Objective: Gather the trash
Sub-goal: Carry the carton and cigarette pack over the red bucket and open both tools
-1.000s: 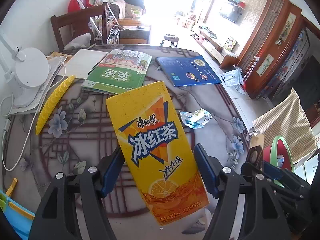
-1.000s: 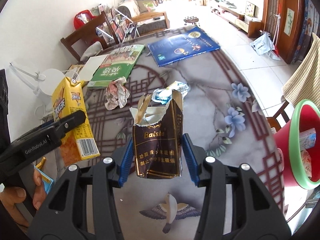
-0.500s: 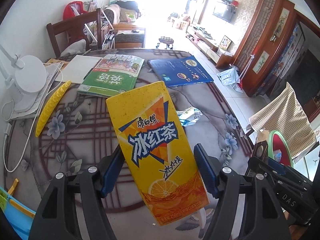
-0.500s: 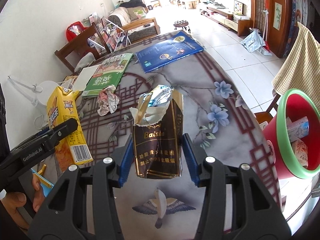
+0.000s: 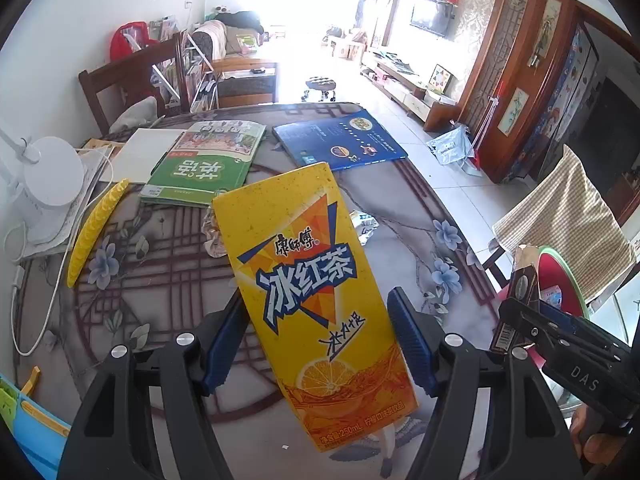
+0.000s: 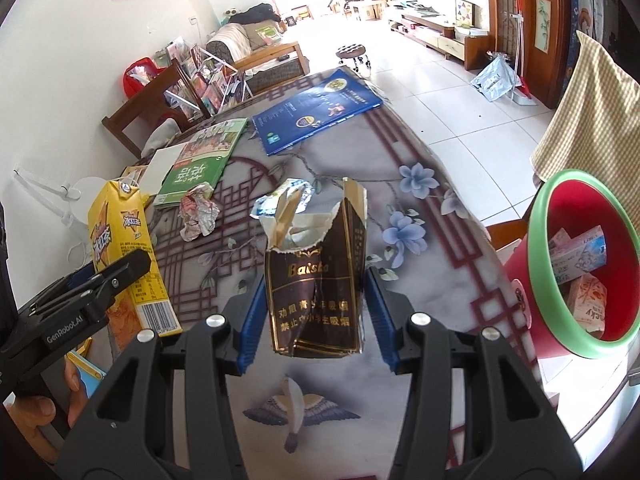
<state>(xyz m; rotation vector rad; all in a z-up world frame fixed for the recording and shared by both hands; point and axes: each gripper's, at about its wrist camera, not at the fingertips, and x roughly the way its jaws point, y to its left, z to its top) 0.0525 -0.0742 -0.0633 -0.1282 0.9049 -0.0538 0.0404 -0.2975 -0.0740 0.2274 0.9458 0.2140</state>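
Here, the left gripper point(image 5: 316, 340) holds a yellow iced-tea carton point(image 5: 312, 304) between its blue pads, jaws about half open and pressed on the carton's sides, above the patterned table point(image 5: 160, 288). The carton's front reads 康师傅 and 冰红茶, with 250mL near its bottom edge. The right gripper point(image 6: 314, 316) clamps a torn dark brown cigarette pack point(image 6: 316, 292) in narrower jaws; gold lettering says Baisha, with Chinese warning text below. Its arm is stamped DAS, the left one GenRobot.AI. A crumpled paper wad point(image 6: 198, 214) and a foil wrapper point(image 6: 280, 196) lie on the table farther off. A red bin point(image 6: 580, 264) with a green rim stands off the table's right edge, holding small boxes. Beyond lie a green book point(image 5: 204, 168) and a blue book point(image 5: 340, 140).
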